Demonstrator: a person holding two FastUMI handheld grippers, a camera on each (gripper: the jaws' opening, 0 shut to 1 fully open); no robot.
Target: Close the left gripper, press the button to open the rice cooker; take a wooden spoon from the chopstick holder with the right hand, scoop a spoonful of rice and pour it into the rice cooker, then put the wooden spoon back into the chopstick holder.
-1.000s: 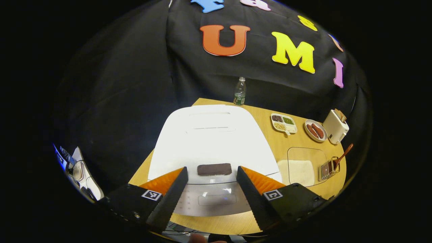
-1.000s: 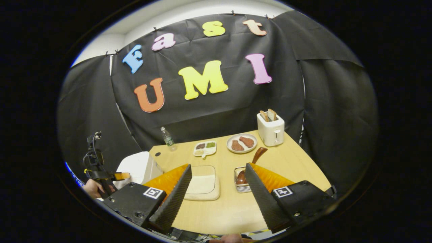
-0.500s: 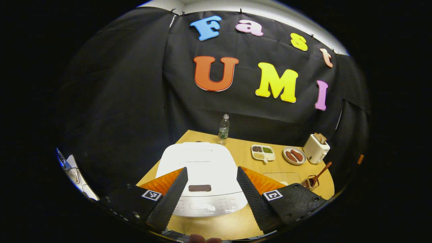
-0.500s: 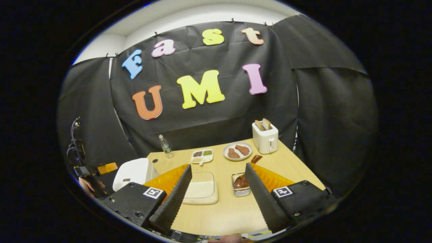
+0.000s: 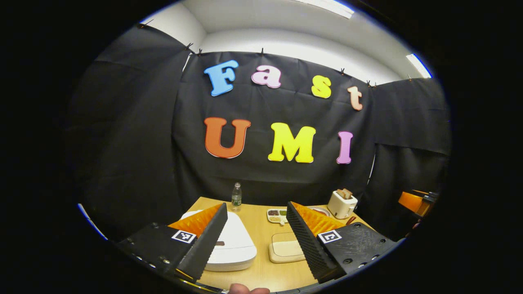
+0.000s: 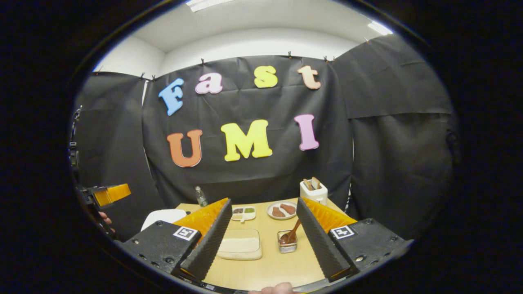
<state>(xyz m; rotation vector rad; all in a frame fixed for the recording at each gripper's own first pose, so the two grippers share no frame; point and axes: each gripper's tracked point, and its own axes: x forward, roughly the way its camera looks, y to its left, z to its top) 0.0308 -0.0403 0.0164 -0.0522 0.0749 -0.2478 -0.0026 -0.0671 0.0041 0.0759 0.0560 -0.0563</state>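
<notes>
Two open, empty claws: left gripper faces the closed, rigid rice cooker beyond its left finger; right gripper faces the light, stiff wooden spoon, best pinched mid-handle, upright in the chopstick holder ahead between its fingers.

Bright ceiling strip lights overhead, sharp focus centrally, strong fisheye bending at edges.

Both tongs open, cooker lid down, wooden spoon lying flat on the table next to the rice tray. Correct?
Not quite. The wooden spoon isn't flat on the table; it stands tilted in the chopstick holder, as the right gripper view shows. Left tongs and right tongs are open, and the rice cooker lid is down.
</notes>
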